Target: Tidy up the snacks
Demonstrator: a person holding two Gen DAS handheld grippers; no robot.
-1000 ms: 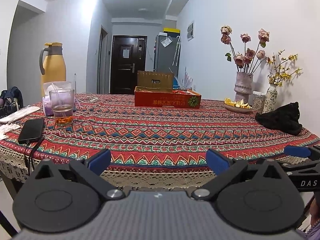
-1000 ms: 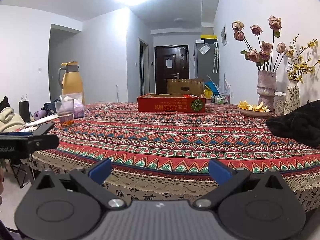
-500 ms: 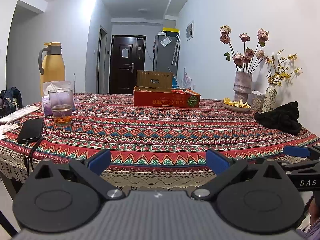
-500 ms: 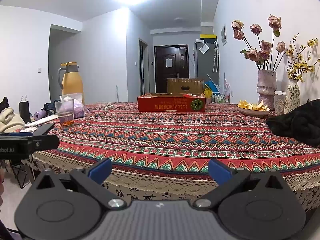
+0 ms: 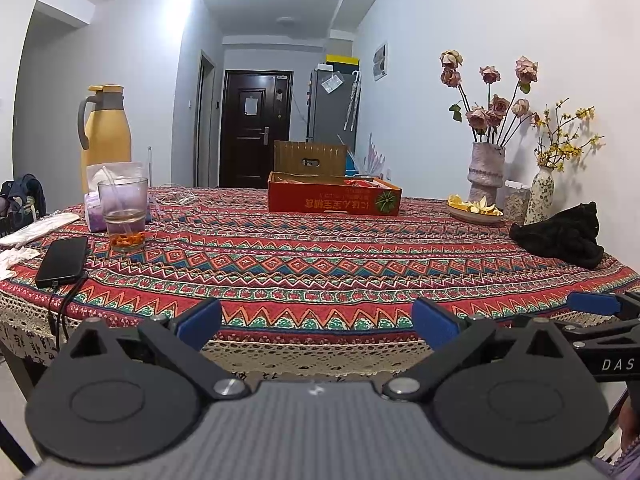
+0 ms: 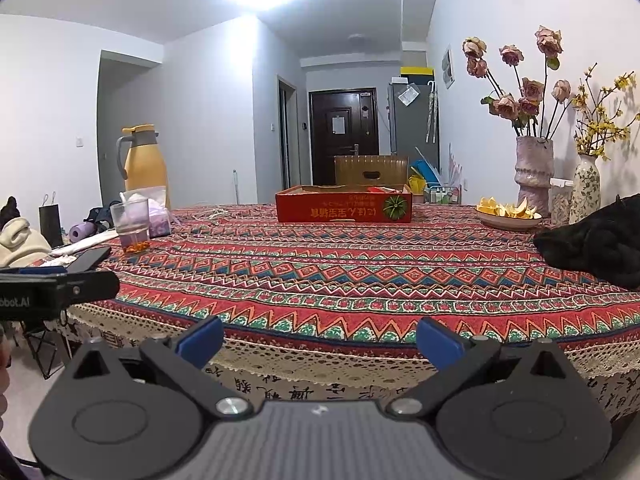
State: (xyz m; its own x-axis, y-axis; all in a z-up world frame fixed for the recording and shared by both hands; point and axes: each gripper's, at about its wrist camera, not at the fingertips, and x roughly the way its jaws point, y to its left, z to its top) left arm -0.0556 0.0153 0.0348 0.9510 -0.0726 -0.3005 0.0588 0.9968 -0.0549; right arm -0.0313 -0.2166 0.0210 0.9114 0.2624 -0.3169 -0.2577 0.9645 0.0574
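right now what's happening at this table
A person holds two claws at the near edge of the patterned table. The left claw and the right claw are both open and empty. The red snack box sits untouched at the far side, so sorting has not yet begun.

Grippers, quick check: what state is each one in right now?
Left gripper: open, holding nothing, at the near edge of the table.
Right gripper: open, holding nothing, also short of the table.
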